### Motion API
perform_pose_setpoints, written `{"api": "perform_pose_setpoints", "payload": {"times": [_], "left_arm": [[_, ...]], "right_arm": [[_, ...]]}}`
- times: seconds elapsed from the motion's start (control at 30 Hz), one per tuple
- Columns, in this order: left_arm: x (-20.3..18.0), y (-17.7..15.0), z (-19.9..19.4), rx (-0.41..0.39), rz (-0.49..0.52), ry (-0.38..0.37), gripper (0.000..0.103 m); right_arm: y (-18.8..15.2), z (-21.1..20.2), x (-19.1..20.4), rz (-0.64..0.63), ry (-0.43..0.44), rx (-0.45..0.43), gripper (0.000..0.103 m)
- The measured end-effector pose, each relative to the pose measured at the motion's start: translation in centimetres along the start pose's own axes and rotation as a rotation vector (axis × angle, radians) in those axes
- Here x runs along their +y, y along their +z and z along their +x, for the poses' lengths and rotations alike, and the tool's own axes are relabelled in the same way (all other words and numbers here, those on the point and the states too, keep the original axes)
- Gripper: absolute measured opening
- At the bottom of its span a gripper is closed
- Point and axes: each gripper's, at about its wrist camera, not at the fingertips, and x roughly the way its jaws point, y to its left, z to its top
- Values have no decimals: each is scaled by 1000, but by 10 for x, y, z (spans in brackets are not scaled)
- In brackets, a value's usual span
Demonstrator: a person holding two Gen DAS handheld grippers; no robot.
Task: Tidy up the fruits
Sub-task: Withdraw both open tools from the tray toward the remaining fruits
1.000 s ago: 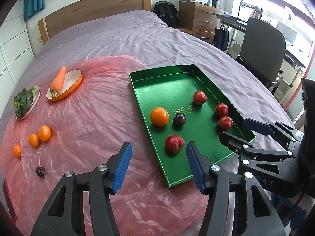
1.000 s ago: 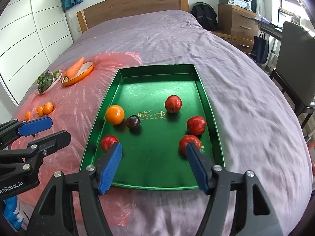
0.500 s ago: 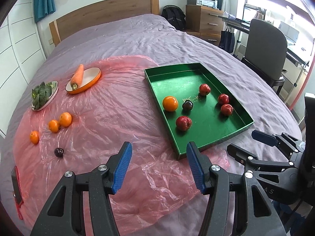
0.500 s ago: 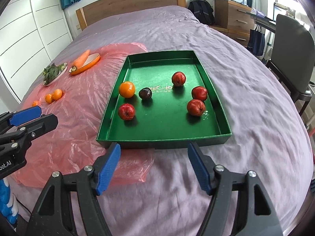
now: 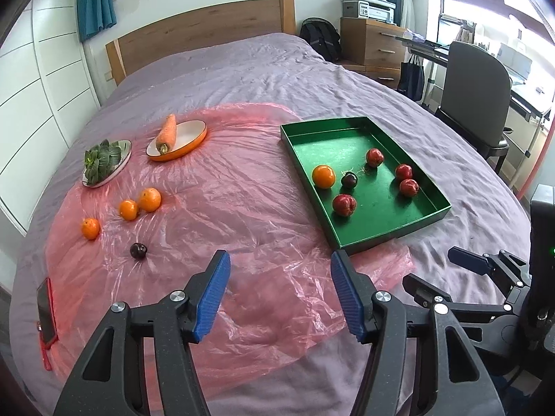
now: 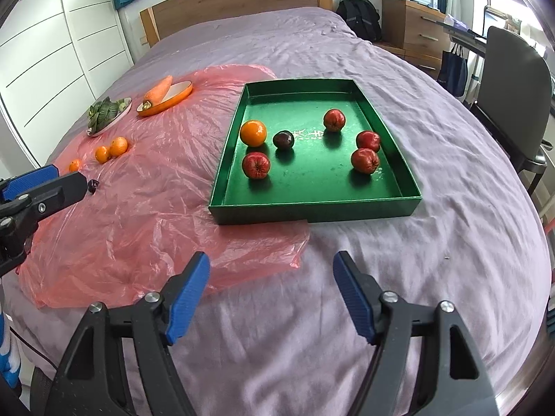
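A green tray (image 5: 409, 226) (image 6: 312, 208) on the bed holds an orange (image 5: 323, 176) (image 6: 253, 133), a dark plum (image 5: 349, 180) (image 6: 283, 139) and several red apples (image 5: 344, 205) (image 6: 256, 165). Three small oranges (image 5: 150, 199) (image 6: 118, 146) and a dark plum (image 5: 138, 250) (image 6: 93, 184) lie on the pink plastic sheet (image 5: 222, 215) (image 6: 145, 201) to the left. My left gripper (image 5: 280, 296) is open and empty above the sheet's near edge. My right gripper (image 6: 271, 294) is open and empty above the bedcover, short of the tray.
An orange dish with a carrot (image 5: 167, 131) (image 6: 159, 92) and a plate of greens (image 5: 104, 163) (image 6: 105, 114) sit at the far left. A red phone (image 5: 47, 308) lies at the sheet's left edge. An office chair (image 5: 475, 93) and drawers (image 5: 373, 45) stand right of the bed.
Both grippers have pulled back and up from the tray. The tray and fruits now look smaller and farther off. Both stay open and empty.
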Motion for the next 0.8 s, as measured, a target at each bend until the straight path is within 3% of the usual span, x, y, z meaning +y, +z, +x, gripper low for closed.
{"api": "perform_pose_setpoints", "payload": {"times": [0.8], "left_arm": [[41,-23,-25,-32,-50,10,55]], "right_arm": [[-8,-10,52,-92,23,5,103]]}}
